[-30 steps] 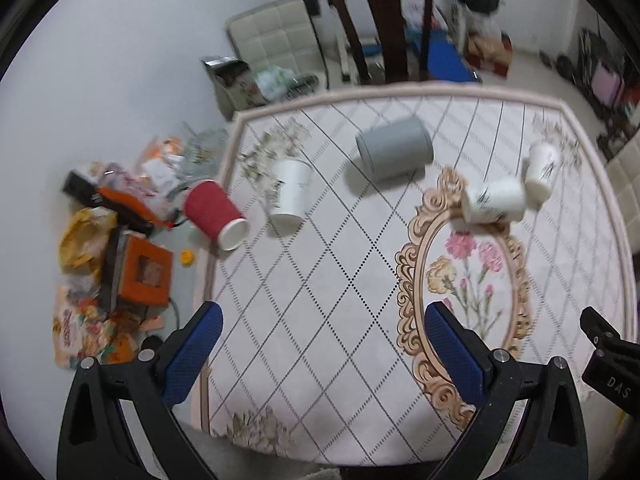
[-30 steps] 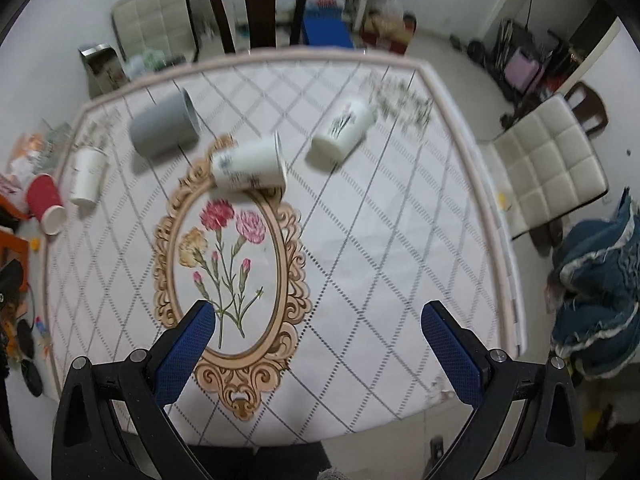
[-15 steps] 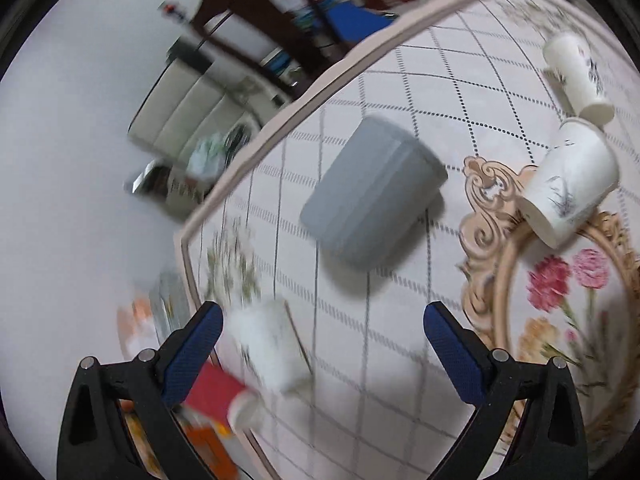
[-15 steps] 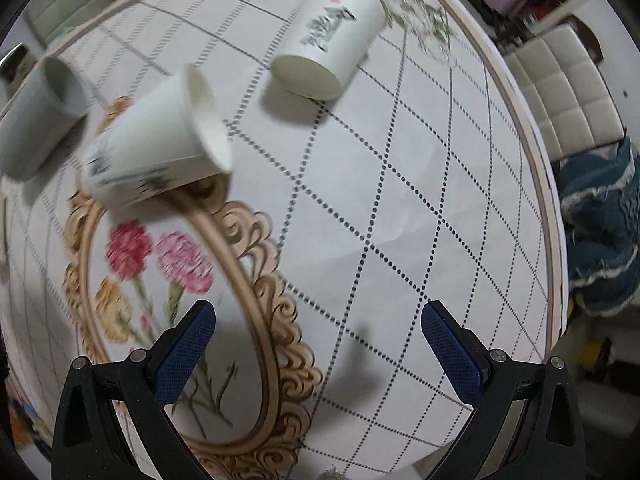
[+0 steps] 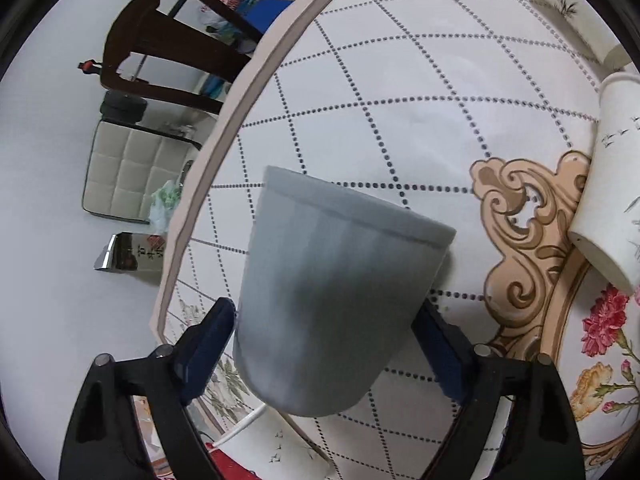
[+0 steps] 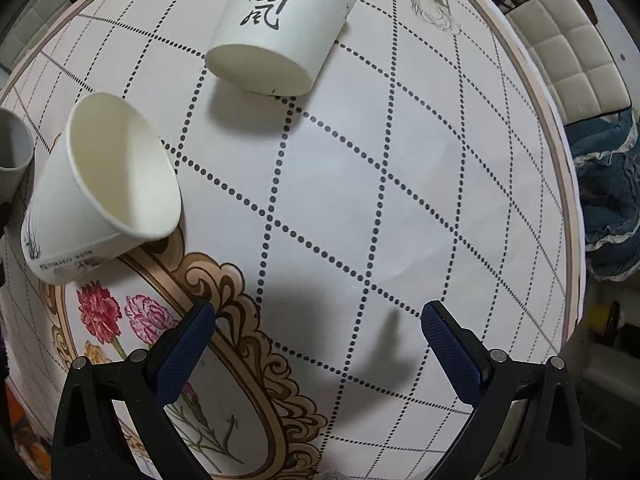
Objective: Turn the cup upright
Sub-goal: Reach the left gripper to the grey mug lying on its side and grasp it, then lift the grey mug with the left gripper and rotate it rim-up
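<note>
While the left hand-held gripper (image 5: 324,344) is clamping the grey cup (image 5: 336,300) lying on the surface (image 5: 400,80), it is needing a slow, firm roll upright. The right hand-held gripper (image 6: 318,336) is hanging open and empty, and is best kept clear of the paper cups (image 6: 104,196).

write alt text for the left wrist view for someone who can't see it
The left gripper has its two blue pads against either side of a grey cup lying on its side on a patterned tablecloth. A white cup lies tipped at the right edge, and a dark chair stands beyond the table.
</note>
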